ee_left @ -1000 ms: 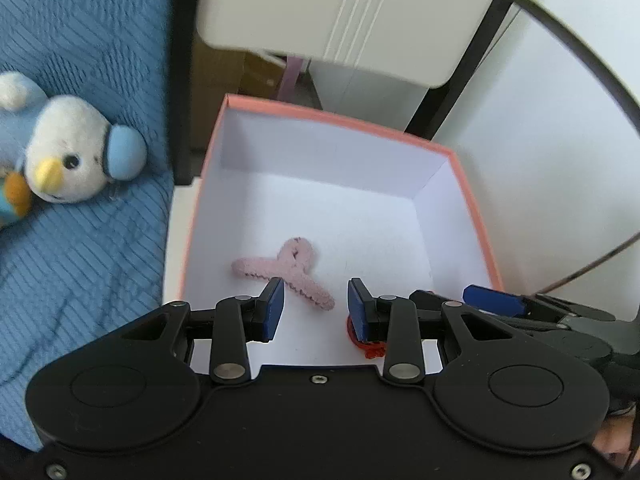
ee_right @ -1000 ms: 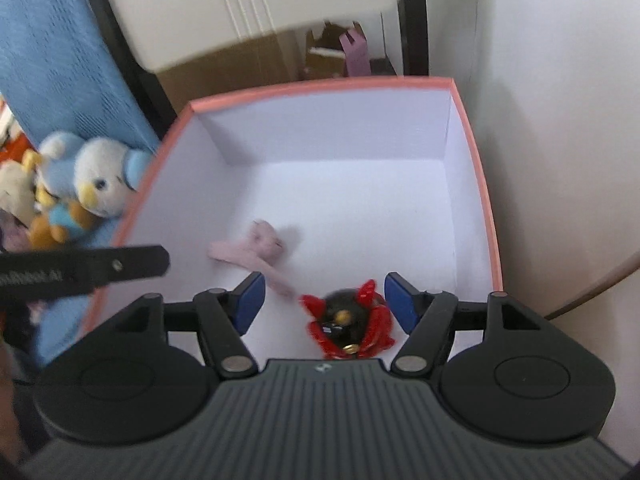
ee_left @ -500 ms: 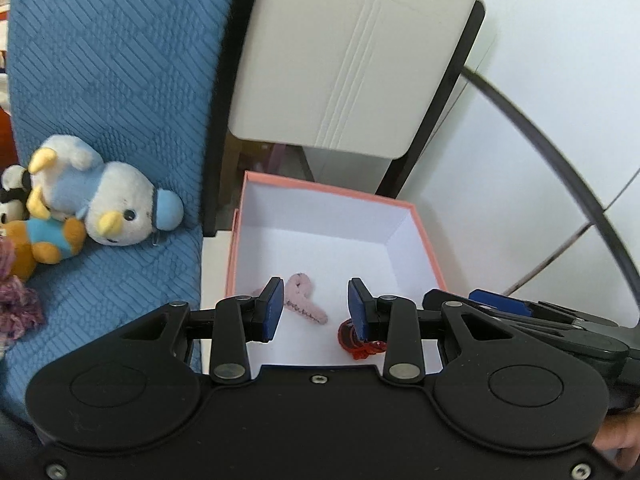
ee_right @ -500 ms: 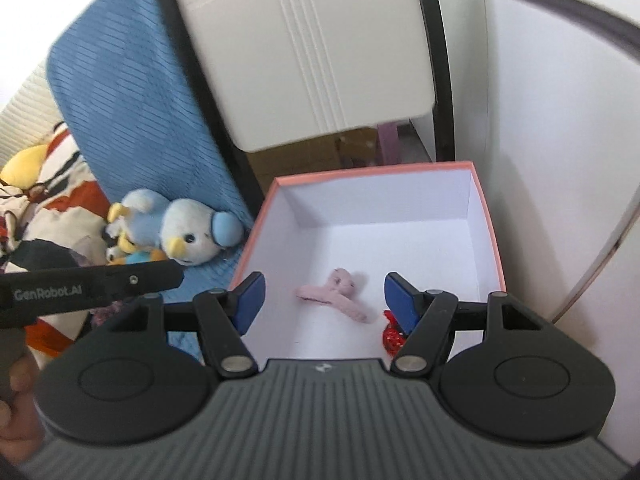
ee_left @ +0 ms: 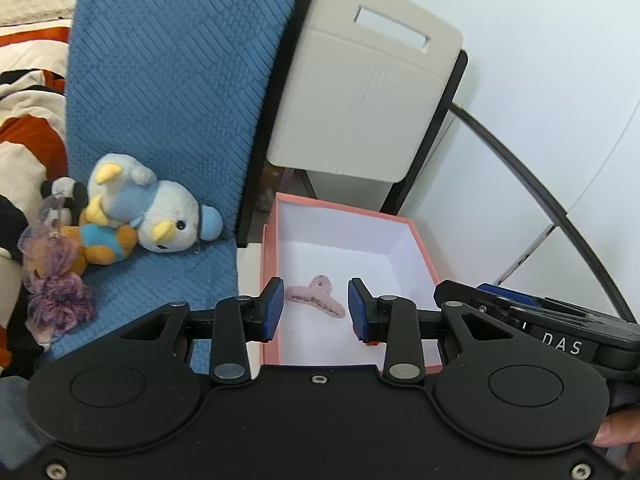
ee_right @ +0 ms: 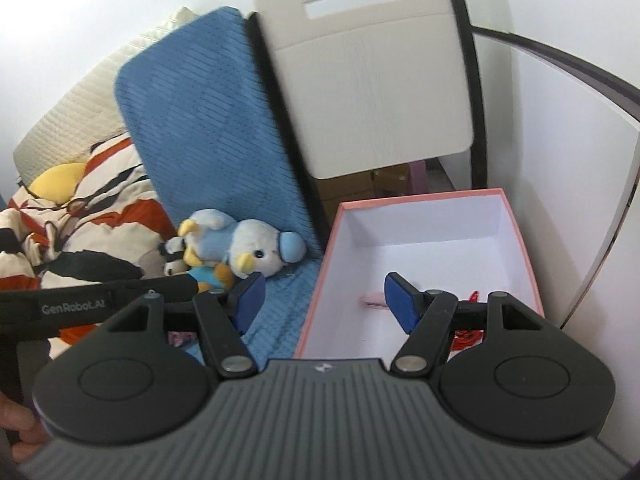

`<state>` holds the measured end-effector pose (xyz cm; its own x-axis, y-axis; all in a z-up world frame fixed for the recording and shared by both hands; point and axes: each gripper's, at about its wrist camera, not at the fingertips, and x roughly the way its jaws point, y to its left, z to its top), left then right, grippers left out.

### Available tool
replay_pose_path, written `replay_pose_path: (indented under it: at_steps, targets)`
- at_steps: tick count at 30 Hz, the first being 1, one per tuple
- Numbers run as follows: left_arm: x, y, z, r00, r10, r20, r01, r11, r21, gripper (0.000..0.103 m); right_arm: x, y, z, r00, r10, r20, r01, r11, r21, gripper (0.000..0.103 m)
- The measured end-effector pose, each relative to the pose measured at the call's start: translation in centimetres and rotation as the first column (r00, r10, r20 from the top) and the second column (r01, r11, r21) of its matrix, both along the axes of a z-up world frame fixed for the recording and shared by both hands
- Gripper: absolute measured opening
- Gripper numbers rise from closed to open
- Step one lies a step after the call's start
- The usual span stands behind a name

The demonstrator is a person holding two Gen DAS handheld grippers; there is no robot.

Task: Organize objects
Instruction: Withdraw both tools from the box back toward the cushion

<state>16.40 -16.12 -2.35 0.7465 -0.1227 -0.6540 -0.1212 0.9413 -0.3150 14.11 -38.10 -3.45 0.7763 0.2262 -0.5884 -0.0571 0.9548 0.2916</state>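
1. Holding both grippers above the pink box (ee_left: 420, 240), we had the left gripper (ee_left: 315, 309) with fingers narrowly parted and the right gripper (ee_right: 324, 300) about half open, both empty.
2. We saw the pink hair claw (ee_left: 316, 298) and a red item (ee_right: 466, 334) lying inside the box.
3. We judged the penguin plush (ee_left: 160, 212) and purple scrunchie (ee_left: 56, 296) on the blue cushion (ee_left: 168, 80) risky: soft fabric could slip or snag, or the cushion bunch into a grasp.

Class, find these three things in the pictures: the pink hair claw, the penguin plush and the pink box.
pink hair claw (ee_left: 316, 299), left wrist view, on its middle.
penguin plush (ee_right: 256, 249), right wrist view, on its white face.
pink box (ee_left: 420, 246), left wrist view, on its right rim.
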Motion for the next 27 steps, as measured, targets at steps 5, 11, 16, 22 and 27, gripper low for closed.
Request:
replay_pose_path:
  at_steps: [5,11,16,22,27]
  targets:
    - [-3.4,1.9,0.9,0.999,0.034,0.025,-0.034,0.999,0.001,0.033,-1.8,2.7,1.1,1.000,0.018,0.024,-0.017,1.000,-0.013,0.068]
    - [-7.6,4.1,1.2,0.996,0.071,0.045,-0.071,0.997,-0.006,0.034,-3.7,5.8,1.5,0.997,0.058,0.042,-0.056,0.998,-0.038,0.068]
    - [-10.3,5.6,0.8,0.994,0.098,0.058,-0.097,0.995,-0.024,0.035,-5.2,7.9,1.0,0.996,0.082,0.037,-0.080,0.996,-0.048,0.068]
    - [-12.2,7.4,0.6,0.992,0.104,0.069,-0.104,0.994,-0.016,0.035,-5.9,9.8,0.7,0.996,0.076,0.039,-0.074,0.996,-0.052,0.068]
    - [-13.1,9.2,0.9,0.990,0.114,0.082,-0.112,0.993,-0.022,0.035,-5.9,11.4,1.1,0.995,0.083,0.058,-0.079,0.995,-0.065,0.068]
